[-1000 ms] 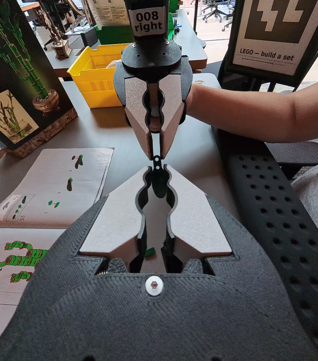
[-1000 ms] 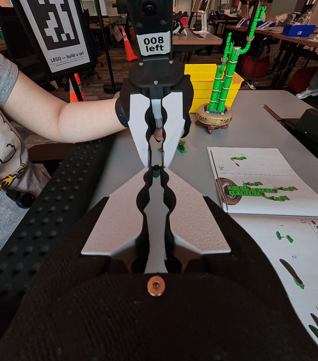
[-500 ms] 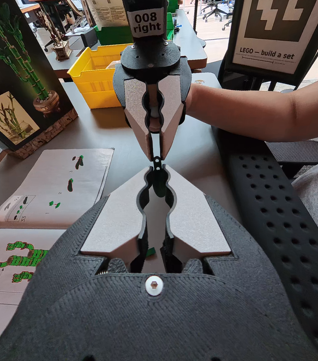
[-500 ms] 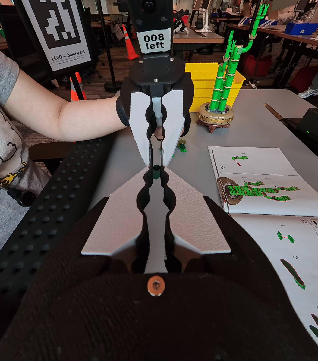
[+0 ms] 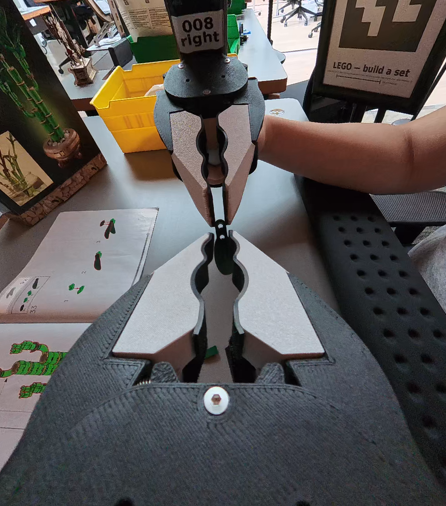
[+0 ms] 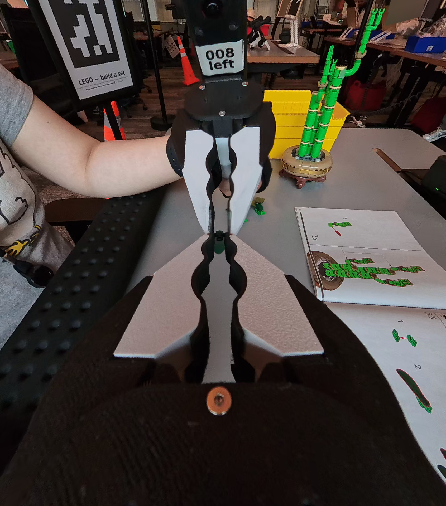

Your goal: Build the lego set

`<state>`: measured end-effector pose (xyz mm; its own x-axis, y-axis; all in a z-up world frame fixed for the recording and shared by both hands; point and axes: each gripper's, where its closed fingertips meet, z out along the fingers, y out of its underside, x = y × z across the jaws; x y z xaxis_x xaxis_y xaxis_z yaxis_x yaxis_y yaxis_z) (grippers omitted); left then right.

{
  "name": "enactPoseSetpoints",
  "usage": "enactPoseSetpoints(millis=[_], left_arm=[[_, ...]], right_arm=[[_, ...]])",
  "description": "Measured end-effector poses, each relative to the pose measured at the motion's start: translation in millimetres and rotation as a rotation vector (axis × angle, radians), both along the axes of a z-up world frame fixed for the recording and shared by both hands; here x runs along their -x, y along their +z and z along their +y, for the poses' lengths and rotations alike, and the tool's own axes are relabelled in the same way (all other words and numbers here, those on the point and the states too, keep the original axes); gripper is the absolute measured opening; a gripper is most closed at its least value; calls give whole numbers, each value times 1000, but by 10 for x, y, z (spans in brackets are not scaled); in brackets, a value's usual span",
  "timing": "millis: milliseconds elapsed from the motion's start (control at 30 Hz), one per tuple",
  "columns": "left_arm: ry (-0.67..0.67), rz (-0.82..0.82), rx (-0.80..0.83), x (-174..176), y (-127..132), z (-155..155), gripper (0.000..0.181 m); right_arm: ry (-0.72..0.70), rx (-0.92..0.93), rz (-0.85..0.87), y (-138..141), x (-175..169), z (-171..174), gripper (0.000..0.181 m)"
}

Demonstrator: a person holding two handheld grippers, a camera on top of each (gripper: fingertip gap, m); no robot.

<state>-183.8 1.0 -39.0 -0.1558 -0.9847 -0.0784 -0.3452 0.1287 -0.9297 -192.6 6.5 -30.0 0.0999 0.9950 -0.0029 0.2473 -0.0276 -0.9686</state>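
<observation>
With the open instruction booklet lying flat at your left on the grey tabletop, your left hand-held gripper is closed on a dark green, leaf-shaped plastic Lego piece. It pinches the broad blade, so the narrow end with its small holes pokes out past the fingertips. That leaf hangs in the air above the tabletop, midway between the two tools. Facing it tip to tip, your right hand-held gripper appears clamped on a small bright green plastic piece that sits right at its fingertips, touching or nearly touching the leaf's holed end. Expect both parts to be very light, hard and smooth. The leaf is thin and will likely twist or slide in the pads if you push off-axis. Hold it by the wide blade, close behind the holed end, and hold the small piece by its flat sides. Press straight along the line of the fingers, gently, since a squeezed thin stem could snap or shoot out.
</observation>
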Motion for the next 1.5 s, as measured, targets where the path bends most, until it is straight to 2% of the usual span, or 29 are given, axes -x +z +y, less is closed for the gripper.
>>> enactPoseSetpoints(millis=[533,700,833,967,1033,1200,1500], left_arm=[[1,13,-23,5,8,-4,6],[1,60,17,53,-50,42,6],[26,93,38,128,-127,133,6],[4,146,74,159,-187,110,6],[-14,157,77,139,-205,73,6],[-24,204,58,125,-311,23,6],[-32,197,56,118,-280,-1,6]], right_arm=[[1,-10,9,8,8,4,6],[-34,3,-27,-46,-72,43,24],[-146,41,-176,-337,-250,8,30],[-55,122,-246,-813,-197,-501,30],[-73,125,-271,-972,-208,-557,28],[-101,140,-315,-1117,-206,-523,27],[-91,145,-418,-1309,-120,-588,25]])
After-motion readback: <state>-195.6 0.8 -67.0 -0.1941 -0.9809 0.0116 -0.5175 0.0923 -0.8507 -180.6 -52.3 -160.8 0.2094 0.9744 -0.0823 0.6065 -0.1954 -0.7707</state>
